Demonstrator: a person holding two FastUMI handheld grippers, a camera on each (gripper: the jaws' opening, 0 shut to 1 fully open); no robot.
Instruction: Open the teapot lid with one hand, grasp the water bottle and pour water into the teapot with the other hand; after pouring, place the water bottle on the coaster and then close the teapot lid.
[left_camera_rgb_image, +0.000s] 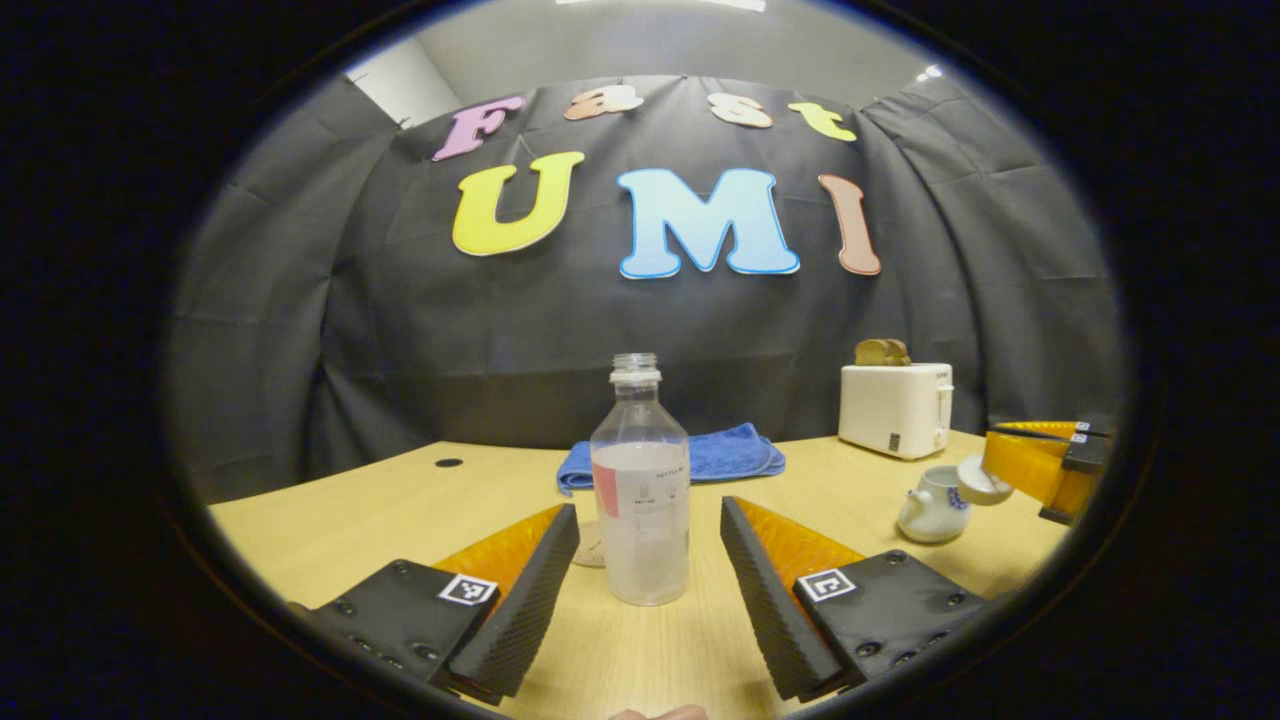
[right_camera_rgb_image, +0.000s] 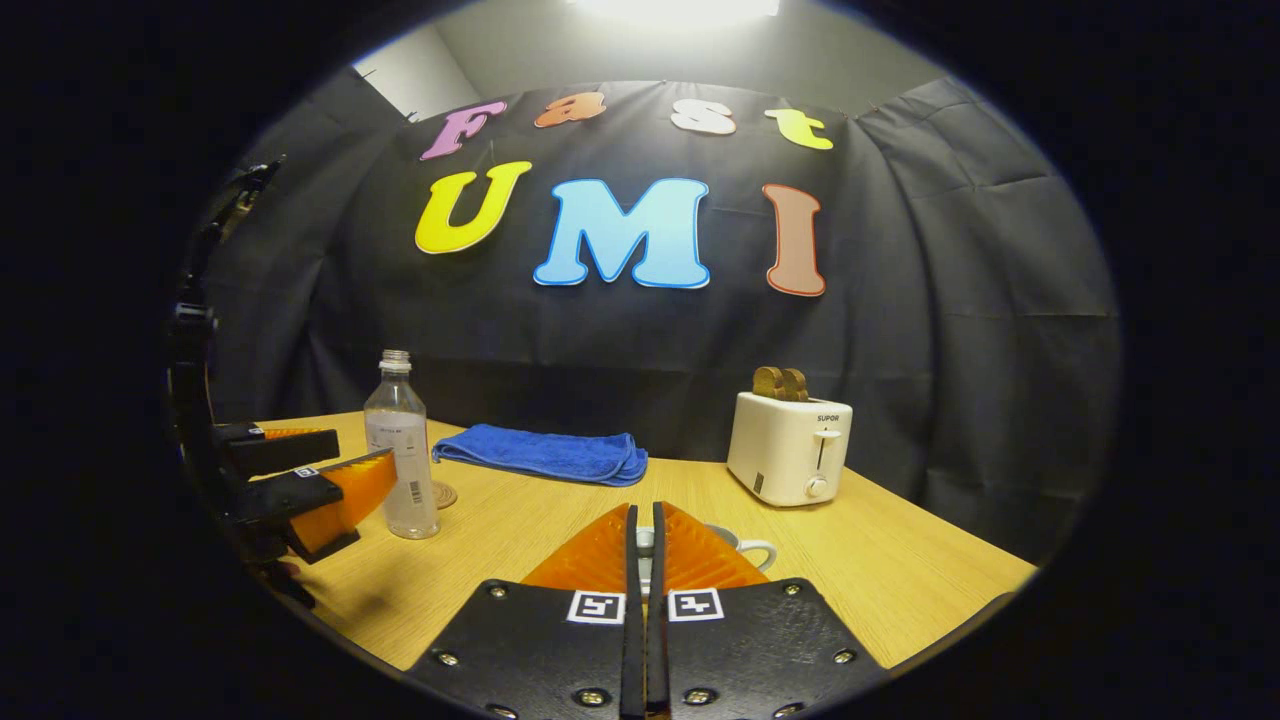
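**Lid lifted, bottle grasp pending**

Wooden table (left_camera_rgb_image: 330, 510) before a black cloth wall. Left gripper (left_camera_rgb_image: 650, 540): jaws apart, flanking the uncapped water bottle (left_camera_rgb_image: 640, 490) without touching. Right gripper (right_camera_rgb_image: 641, 550): jaws clamped, apparently on the lid (left_camera_rgb_image: 982, 480), beside the teapot (left_camera_rgb_image: 932, 505). Next: close on the bottle, then lift and pour.

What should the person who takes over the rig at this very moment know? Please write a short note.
Left tool: open, one finger on each side of the water bottle, not pressing it.
Right tool: shut on the teapot lid, held lifted beside the teapot.
Water bottle: upright on the table, uncapped, partly full; the coaster lies just behind it.
Done: lid is off.
Left: grasp the bottle, pour into the teapot, set the bottle on the coaster, close the lid.
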